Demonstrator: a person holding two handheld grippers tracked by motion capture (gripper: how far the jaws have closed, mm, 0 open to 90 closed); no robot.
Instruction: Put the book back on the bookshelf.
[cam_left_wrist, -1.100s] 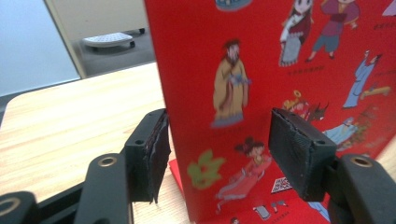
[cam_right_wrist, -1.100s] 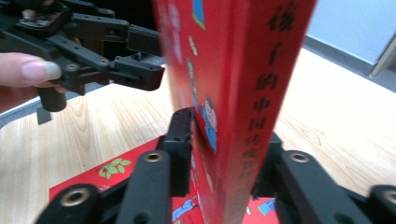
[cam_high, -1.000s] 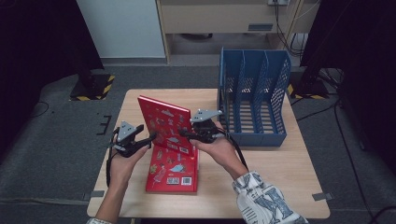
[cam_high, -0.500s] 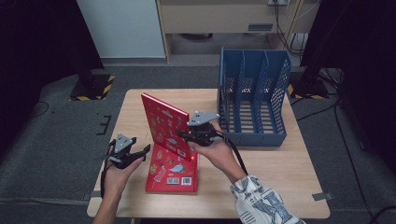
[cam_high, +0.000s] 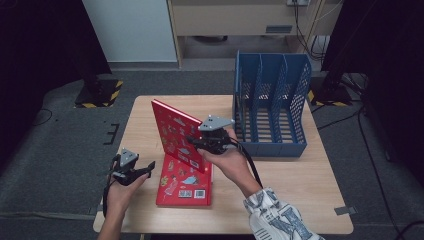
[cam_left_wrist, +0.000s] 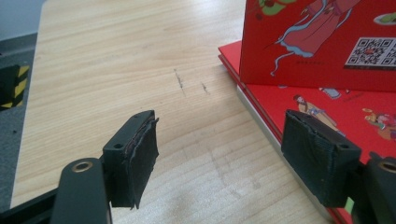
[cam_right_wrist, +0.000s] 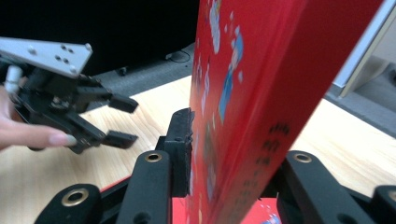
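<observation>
High view, items as I read them from my station: right gripper (cam_high: 196, 143), centre of frame, gripping a glossy red picture book with cartoon figures (cam_high: 176, 134), raised on edge and tilted, its lower edge resting on a second red picture book lying flat (cam_high: 184, 183) at lower centre of the pale wooden table (cam_high: 290, 175); blue plastic three-slot file rack (cam_high: 272, 112), upper right of frame, just beside the right hand, all slots vacant as far as I can see; left gripper (cam_high: 145, 169), lower left, apart from both books.

Right gripper view: the raised book's cover (cam_right_wrist: 243, 93) stands between the black jaws, the left pad (cam_right_wrist: 183, 140) against its face; the jaws have just eased a little wider yet the book stays pinched; left gripper (cam_right_wrist: 122, 120) at mid left, free.

Left gripper view: left gripper (cam_left_wrist: 219, 158) with jaws standing moderately wide and nothing between them, having just been opening; the flat book (cam_left_wrist: 327, 105) at right, table bare beneath the pads.

Step in hand, my judgement: standing the book up for filing, one-handed now. Next move calls for lifting it clear, turning it parallel to the rack's dividers and sliding it into a slot; a firmer pinch seems advisable.
</observation>
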